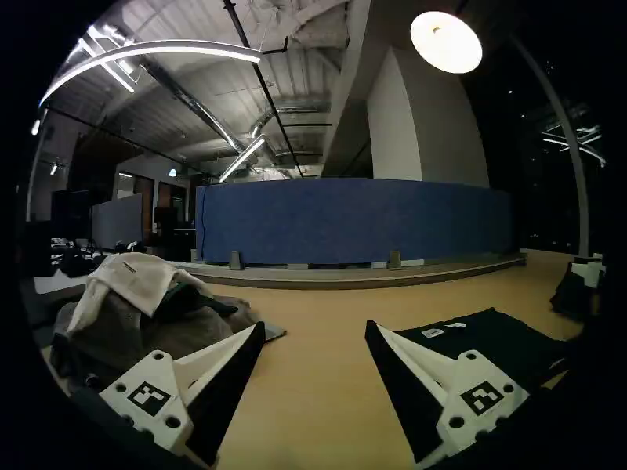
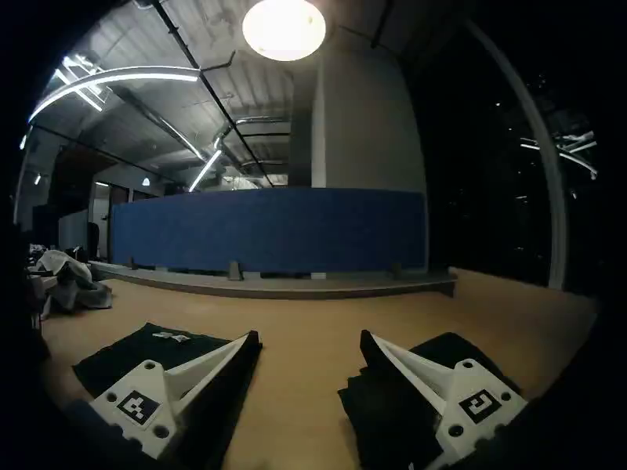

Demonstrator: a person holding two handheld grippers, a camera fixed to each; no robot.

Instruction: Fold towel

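Left gripper: fingers apart, empty, low over the desk. Right gripper: likewise. Dark folded towel flat on desk beside left gripper; laundry pile opposite.

We are observing a dark towel lying flat and folded on the table, tag facing up; grey and cream towels are lying heaped, well apart

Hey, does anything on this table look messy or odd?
The heap of cloths at left in the left gripper view: white, grey and dark pieces crumpled together, while the dark towel lies flat.
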